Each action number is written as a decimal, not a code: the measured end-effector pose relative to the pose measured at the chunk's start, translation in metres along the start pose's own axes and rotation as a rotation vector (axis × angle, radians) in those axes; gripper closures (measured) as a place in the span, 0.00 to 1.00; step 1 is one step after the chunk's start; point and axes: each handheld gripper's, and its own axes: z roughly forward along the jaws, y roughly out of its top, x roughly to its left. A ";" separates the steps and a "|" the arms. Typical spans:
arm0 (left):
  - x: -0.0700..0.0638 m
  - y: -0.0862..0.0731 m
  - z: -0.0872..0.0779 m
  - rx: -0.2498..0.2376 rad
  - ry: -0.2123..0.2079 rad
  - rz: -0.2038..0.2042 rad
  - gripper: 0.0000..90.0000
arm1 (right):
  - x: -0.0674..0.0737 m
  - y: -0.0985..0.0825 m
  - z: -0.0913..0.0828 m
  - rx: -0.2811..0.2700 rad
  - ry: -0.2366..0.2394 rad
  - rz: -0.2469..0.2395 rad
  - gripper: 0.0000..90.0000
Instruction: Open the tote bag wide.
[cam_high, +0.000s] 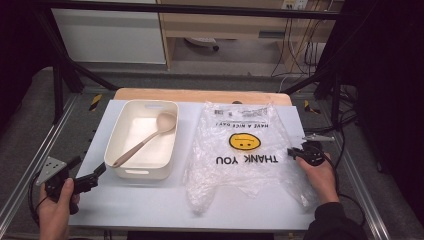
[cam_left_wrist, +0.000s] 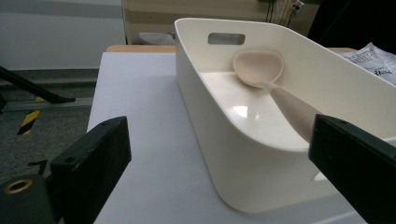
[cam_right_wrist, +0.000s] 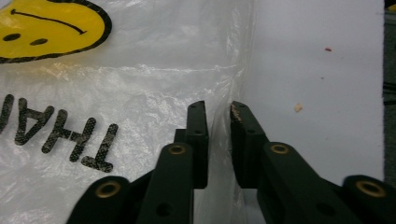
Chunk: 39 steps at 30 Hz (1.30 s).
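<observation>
The thin plastic bag (cam_high: 243, 150) lay by the table's right edge. It looked light, soft and slippery. The right gripper (cam_right_wrist: 219, 109) pinched its side edge, a good spot. The left gripper (cam_left_wrist: 219, 154) stood wide apart.

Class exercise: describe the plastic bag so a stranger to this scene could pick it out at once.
On the white table top, right of the cream tub holding a spoon, lies a crinkled clear plastic bag. Its yellow smiley and black THANK YOU lettering mark it out.
</observation>
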 end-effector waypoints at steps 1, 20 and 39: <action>0.000 0.000 0.000 0.000 -0.003 0.002 0.06 | 0.000 0.000 0.000 0.000 0.000 0.000 0.91; -0.002 0.000 0.004 0.023 -0.013 0.013 0.06 | 0.004 -0.015 -0.019 -0.073 -0.037 0.165 1.00; -0.004 0.000 0.006 0.035 -0.005 0.035 0.06 | -0.010 -0.011 -0.010 -0.139 -0.143 0.301 1.00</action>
